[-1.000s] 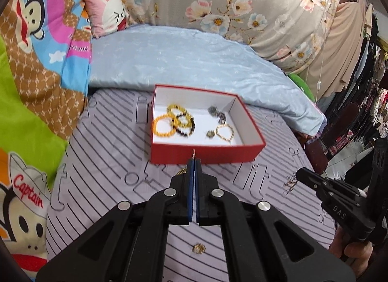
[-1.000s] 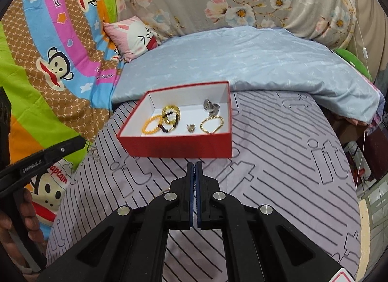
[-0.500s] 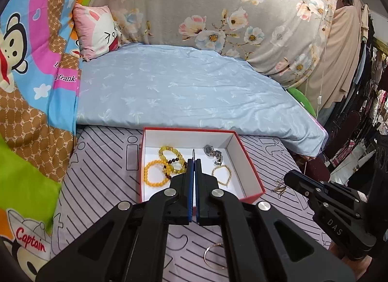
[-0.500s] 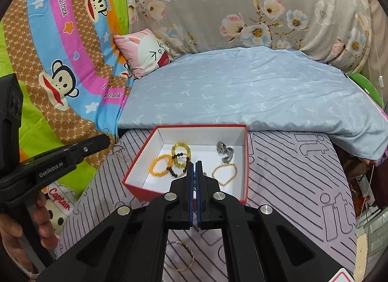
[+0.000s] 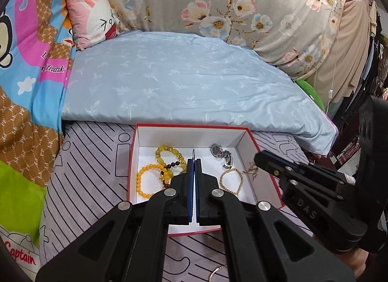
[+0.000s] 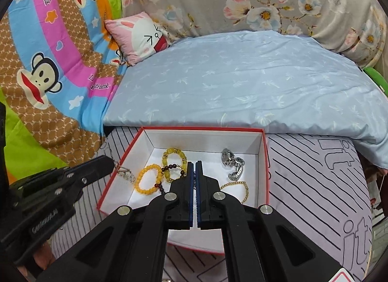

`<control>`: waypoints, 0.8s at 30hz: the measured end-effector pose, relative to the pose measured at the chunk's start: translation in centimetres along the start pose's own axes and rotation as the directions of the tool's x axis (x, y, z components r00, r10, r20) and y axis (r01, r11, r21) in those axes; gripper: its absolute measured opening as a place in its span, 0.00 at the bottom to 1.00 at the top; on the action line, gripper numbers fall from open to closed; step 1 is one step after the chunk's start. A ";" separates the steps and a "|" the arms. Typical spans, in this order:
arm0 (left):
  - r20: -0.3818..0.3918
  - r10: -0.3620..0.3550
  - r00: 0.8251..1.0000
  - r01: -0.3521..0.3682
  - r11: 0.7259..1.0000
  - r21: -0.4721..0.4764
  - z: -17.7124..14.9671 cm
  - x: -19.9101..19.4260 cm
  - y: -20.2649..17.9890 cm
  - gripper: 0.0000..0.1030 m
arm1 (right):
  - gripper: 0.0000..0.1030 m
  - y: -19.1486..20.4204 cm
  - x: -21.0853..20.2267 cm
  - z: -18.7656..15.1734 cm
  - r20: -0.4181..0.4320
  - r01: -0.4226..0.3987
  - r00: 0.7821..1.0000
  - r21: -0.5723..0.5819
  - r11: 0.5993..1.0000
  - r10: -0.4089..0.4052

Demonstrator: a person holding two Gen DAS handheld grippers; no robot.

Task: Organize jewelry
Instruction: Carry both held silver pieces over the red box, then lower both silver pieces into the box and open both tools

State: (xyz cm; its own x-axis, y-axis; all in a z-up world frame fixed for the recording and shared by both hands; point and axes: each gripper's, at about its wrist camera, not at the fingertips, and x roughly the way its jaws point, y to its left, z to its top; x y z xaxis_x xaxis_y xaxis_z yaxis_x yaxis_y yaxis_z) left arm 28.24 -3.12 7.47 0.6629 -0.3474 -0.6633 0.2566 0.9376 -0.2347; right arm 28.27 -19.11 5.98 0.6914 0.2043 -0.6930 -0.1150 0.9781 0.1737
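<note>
An open red box (image 5: 252, 136) with a white inside lies on the striped purple bed sheet; it also shows in the right wrist view (image 6: 121, 160). In it lie yellow and orange bead bracelets (image 5: 150, 177), a silver watch (image 5: 222, 154) and a gold chain bracelet (image 5: 231, 182). My left gripper (image 5: 193, 160) is shut on a thin metal jewelry piece (image 5: 193, 153) over the box. My right gripper (image 5: 258, 160) is shut on a dangling gold chain piece (image 5: 251, 170) above the box's right side. In the right wrist view the left gripper (image 6: 110, 163) holds a silver chain (image 6: 126, 174) at the box's left wall.
A light blue quilt (image 5: 181, 80) lies behind the box, with a floral cushion (image 5: 230, 5) and a pink pillow (image 5: 93, 18) beyond. A cartoon blanket (image 5: 26, 75) covers the left. A gold bangle (image 5: 217, 273) lies on the sheet in front of the box. Hanging clothes (image 5: 363, 51) are at right.
Both grippers moved forward from the near sheet to above the box, each carrying its jewelry piece. The box now fills the lower middle of both views.
</note>
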 end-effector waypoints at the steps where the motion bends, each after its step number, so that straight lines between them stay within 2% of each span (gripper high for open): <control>1: -0.007 0.001 1.000 -0.001 1.000 -0.001 -0.1 0.5 0.1 0.00 | 0.01 0.0 0.6 0.1 -0.006 0.001 1.000 -0.002 1.000 -0.001; 8: -0.051 0.010 0.999 -0.011 1.000 -0.008 -1.0 3.0 0.9 0.00 | 0.01 -0.1 4.2 0.3 -0.043 0.001 0.999 -0.008 1.000 -0.001; 18: -0.082 0.024 0.996 -0.024 1.000 -0.010 -1.7 5.1 1.3 0.00 | 0.01 -0.1 6.7 0.0 -0.071 -0.002 0.997 -0.021 1.000 0.000; 21: -0.086 0.025 0.996 -0.027 0.999 -0.020 -1.8 5.4 1.5 0.00 | 0.07 -0.2 6.6 0.1 -0.060 0.006 0.998 -0.016 1.000 -0.007; 22: -0.087 0.026 0.996 -0.028 0.999 -0.022 -1.8 5.4 1.5 0.03 | 0.08 -0.3 6.6 0.1 -0.057 0.009 0.998 -0.014 1.000 -0.009; 24: -0.086 0.042 0.995 -0.045 0.999 -0.030 -1.9 5.3 1.7 0.22 | 0.13 -0.5 6.1 0.1 -0.048 0.013 0.999 -0.009 1.000 -0.013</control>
State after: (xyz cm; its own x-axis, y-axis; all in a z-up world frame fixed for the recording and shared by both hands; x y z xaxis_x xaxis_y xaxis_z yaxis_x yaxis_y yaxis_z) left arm 30.89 -3.35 2.18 0.6097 -0.3053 -0.7315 0.2056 0.9522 -0.2261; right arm 32.64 -18.36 1.75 0.6581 0.1931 -0.7278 -0.1123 0.9809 0.1587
